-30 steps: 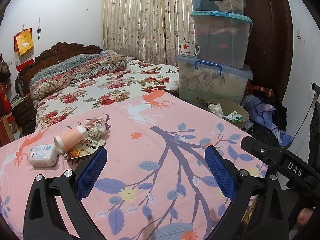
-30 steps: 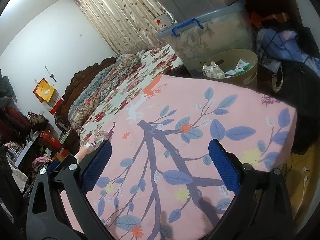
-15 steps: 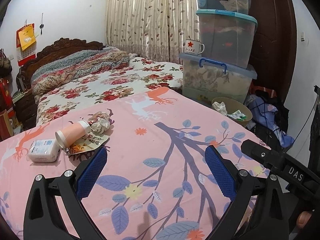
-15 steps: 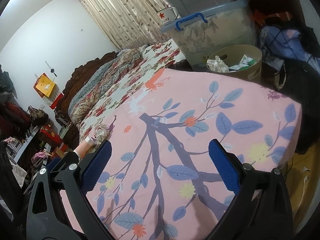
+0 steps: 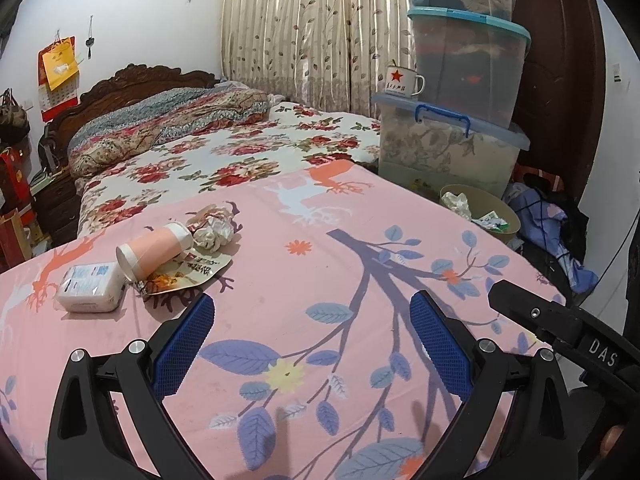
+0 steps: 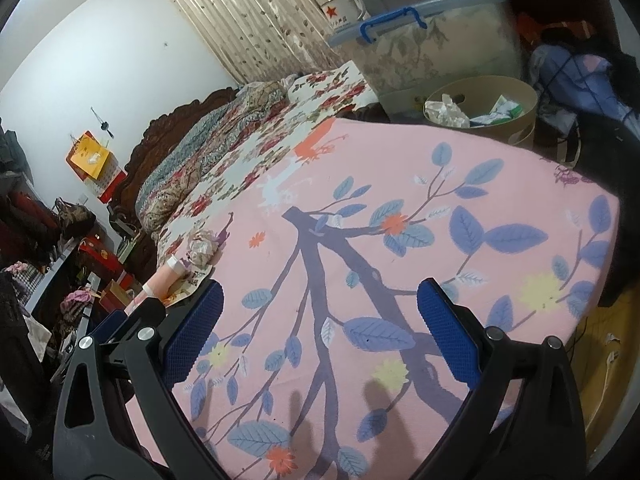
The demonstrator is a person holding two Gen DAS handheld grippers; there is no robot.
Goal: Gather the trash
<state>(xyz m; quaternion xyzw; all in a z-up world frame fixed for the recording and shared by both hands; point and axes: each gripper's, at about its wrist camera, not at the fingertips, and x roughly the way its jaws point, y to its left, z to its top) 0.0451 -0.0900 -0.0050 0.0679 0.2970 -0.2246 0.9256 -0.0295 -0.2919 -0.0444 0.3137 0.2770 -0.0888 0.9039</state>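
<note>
Trash lies in a cluster on the pink bedspread: a pink paper cup on its side, crumpled paper, a flat snack wrapper and a white tissue pack. My left gripper hovers open over the bedspread, right of and nearer than the cluster, with nothing between its fingers. My right gripper is open too, further right over the leaf pattern. It sees the cup and crumpled paper at its left. A tan round bin holding paper stands past the bed's far corner.
Stacked clear storage boxes with an enamel mug stand behind the bin. Clothes are heaped on the floor at right. A floral quilt and dark headboard lie at the far left. The right gripper's arm crosses the lower right.
Both grippers have drawn back and risen a little, so the bedspread and trash cluster show more fully. Both stay open. Nothing on the bed has moved.
</note>
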